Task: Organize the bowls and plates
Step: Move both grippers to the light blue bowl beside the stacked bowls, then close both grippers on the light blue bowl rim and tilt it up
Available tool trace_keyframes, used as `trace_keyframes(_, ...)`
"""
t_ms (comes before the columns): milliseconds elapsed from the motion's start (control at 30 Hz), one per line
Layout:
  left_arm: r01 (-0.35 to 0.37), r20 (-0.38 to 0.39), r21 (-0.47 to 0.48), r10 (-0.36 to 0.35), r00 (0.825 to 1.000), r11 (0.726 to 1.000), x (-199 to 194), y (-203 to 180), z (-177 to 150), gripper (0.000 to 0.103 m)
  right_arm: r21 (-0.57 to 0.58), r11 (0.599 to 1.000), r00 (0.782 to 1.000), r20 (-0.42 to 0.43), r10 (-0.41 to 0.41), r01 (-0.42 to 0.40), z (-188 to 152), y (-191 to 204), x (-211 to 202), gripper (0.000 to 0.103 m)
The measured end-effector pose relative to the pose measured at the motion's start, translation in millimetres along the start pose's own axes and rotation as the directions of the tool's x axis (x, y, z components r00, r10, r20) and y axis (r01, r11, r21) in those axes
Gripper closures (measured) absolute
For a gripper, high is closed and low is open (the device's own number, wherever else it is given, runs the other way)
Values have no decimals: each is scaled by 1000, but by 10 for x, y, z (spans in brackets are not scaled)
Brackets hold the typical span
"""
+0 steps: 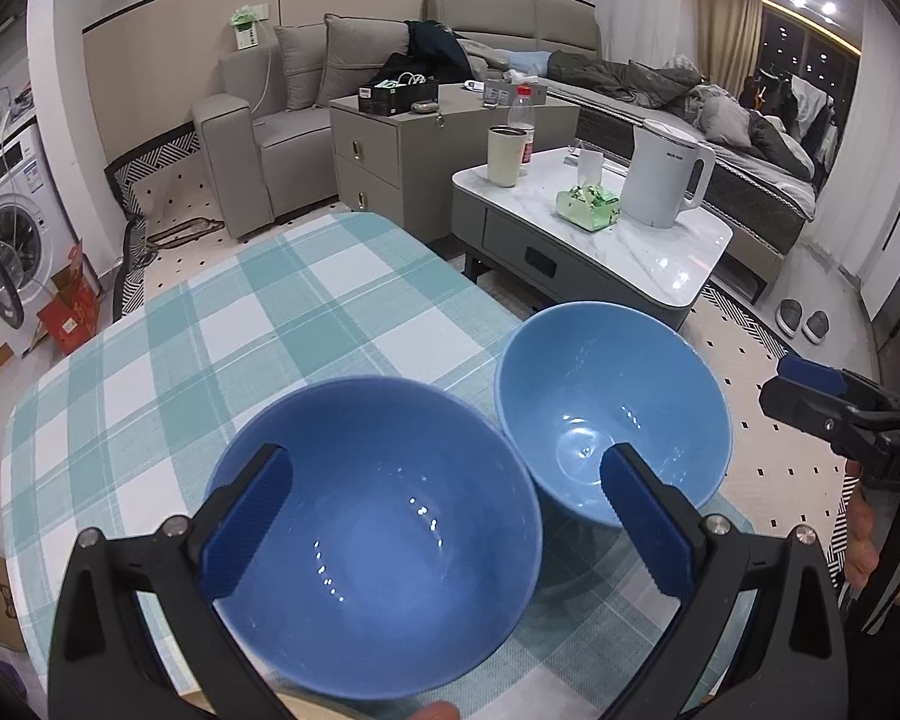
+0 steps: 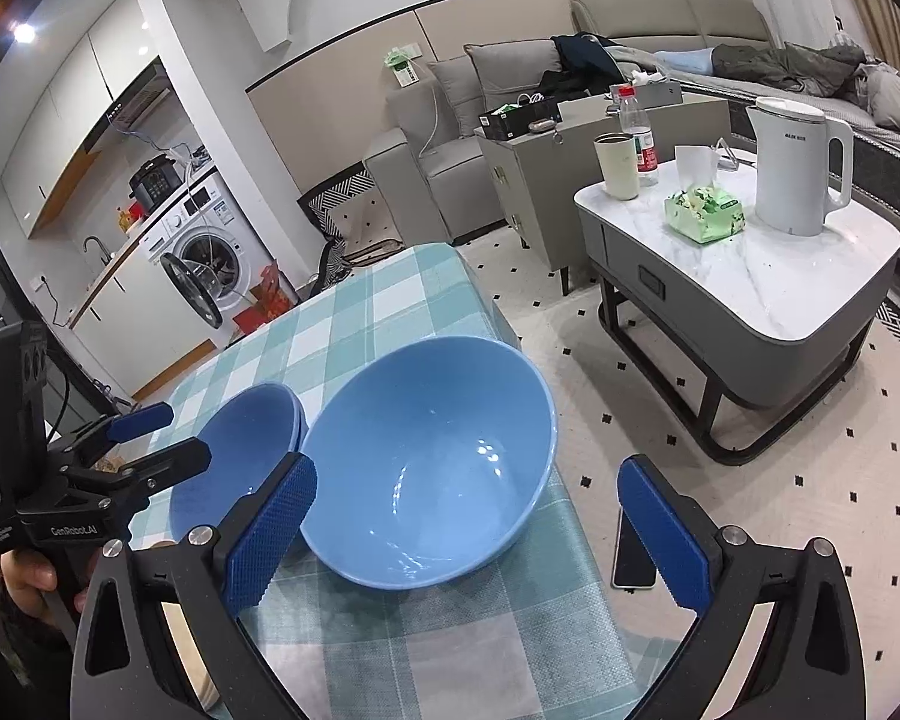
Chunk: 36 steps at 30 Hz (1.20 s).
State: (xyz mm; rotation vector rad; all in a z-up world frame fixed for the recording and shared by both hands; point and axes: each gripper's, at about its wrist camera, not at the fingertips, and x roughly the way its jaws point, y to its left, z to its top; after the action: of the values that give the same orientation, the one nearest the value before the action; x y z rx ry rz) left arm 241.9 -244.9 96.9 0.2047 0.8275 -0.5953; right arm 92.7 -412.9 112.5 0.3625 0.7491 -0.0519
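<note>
Two blue bowls stand side by side on a table with a teal checked cloth [image 1: 306, 300]. The darker bowl [image 1: 378, 540] lies under my left gripper [image 1: 444, 459], which is open, with its fingers spread about as wide as the bowl. The lighter bowl [image 1: 612, 414] stands to its right, near the table's edge. In the right wrist view, my right gripper [image 2: 468, 468] is open around the lighter bowl [image 2: 432, 468], holding nothing. The darker bowl [image 2: 240, 462] shows at left, with the left gripper [image 2: 174, 435] over it. The right gripper [image 1: 780, 381] pokes in at the right edge.
A phone [image 2: 633, 558] lies on the floor beside the table's right edge. Beyond stands a marble-topped coffee table [image 2: 810, 294] with a white kettle [image 2: 798, 168], tissue pack, cup and bottle. A sofa and washing machine [image 1: 12, 222] are further back. A hand [image 2: 30, 576] holds the left gripper.
</note>
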Motion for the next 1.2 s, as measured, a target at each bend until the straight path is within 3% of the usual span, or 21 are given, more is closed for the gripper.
trace_keyframes(633, 25, -57, 65, -21, 998, 998, 585, -237, 378, 2, 42, 999, 999, -31, -20, 21, -53, -112, 265, 1)
trace_keyframes(833, 24, -68, 118, -16, 998, 993, 711, -339, 413, 10, 42, 999, 998, -68, 3, -1, -96, -81, 436, 1)
trace_keyframes(1000, 30, -88, 139, -18, 996, 990, 829, -369, 437, 21, 45, 999, 997, -82, 10, -7, -110, -92, 522, 1)
trace_keyframes(1067, 40, -100, 141, -26, 995, 989, 870, -381, 445, 32, 47, 999, 996, -83, 11, -7, -113, -103, 542, 1)
trace_keyframes(1200, 48, -117, 150, -31, 993, 987, 958, -407, 464, 38, 42, 999, 996, -92, 4, 0, -128, -112, 589, 1)
